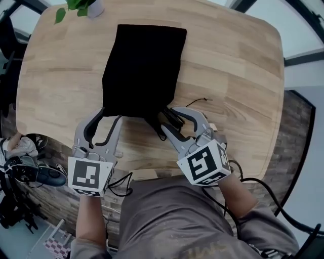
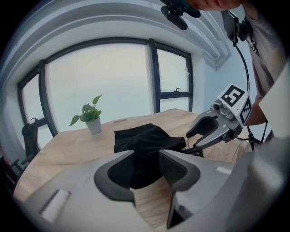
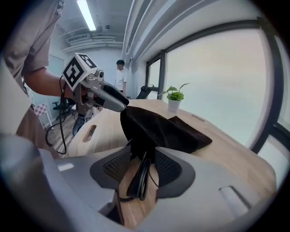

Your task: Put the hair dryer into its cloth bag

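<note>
A black cloth bag point(image 1: 144, 66) lies on the wooden table point(image 1: 238, 66), its mouth toward me. My left gripper point(image 1: 105, 115) is shut on the bag's near left corner, and the right gripper view shows that corner point(image 3: 129, 113) lifted off the wood. Fabric fills the gap between the left jaws point(image 2: 147, 174). My right gripper point(image 1: 169, 119) is at the bag's mouth, shut on a folded black power cord point(image 3: 139, 181) that runs out of the bag point(image 3: 167, 131). The hair dryer's body is hidden; only the cord shows.
A small potted plant point(image 1: 83, 6) stands at the table's far left edge. A thin drawstring point(image 1: 200, 101) trails on the wood right of the bag. The table's near edge runs just under both grippers. A person point(image 3: 120, 74) stands far back in the room.
</note>
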The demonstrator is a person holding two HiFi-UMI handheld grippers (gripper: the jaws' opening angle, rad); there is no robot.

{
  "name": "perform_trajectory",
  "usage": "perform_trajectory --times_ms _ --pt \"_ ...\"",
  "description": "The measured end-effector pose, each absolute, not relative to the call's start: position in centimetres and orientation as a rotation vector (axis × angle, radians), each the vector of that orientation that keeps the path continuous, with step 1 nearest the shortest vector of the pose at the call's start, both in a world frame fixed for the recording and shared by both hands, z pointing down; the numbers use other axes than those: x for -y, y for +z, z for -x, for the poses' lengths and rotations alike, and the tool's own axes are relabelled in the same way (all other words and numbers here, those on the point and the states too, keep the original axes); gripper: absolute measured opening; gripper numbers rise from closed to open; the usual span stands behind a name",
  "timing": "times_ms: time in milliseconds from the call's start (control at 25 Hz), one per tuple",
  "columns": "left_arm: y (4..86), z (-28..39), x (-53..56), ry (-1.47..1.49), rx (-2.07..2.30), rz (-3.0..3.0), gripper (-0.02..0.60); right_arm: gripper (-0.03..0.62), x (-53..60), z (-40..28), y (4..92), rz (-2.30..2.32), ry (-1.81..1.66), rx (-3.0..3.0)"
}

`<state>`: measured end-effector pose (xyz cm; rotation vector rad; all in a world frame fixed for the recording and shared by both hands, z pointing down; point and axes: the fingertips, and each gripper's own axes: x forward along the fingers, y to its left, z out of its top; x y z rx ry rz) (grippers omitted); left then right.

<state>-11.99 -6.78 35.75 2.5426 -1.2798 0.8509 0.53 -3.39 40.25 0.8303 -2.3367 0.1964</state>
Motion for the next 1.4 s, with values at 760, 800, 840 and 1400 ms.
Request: perform_trajectory --times_ms 760,800,840,1400 --pt "42.7 15.0 8.3 0.983 1.106 -2.594 0.250 0.043 4.6 1.7 42.0 -0.796 -0.072 2.138" --pt "43.0 14.9 8.5 1.008 1.099 -2.590 0.249 0.043 4.5 1.4 41.6 -0.801 -0.062 2.152" --pt "43.3 14.7 8.5 1.037 1.093 -2.590 0.234 0.043 4.4 1.1 41.1 -0.807 -0.054 2.170" --pt "42.4 13.6 5.5 1.269 1.149 -2.648 0.029 0.043 2.6 -3.0 39.5 -0.733 -0.186 2.122"
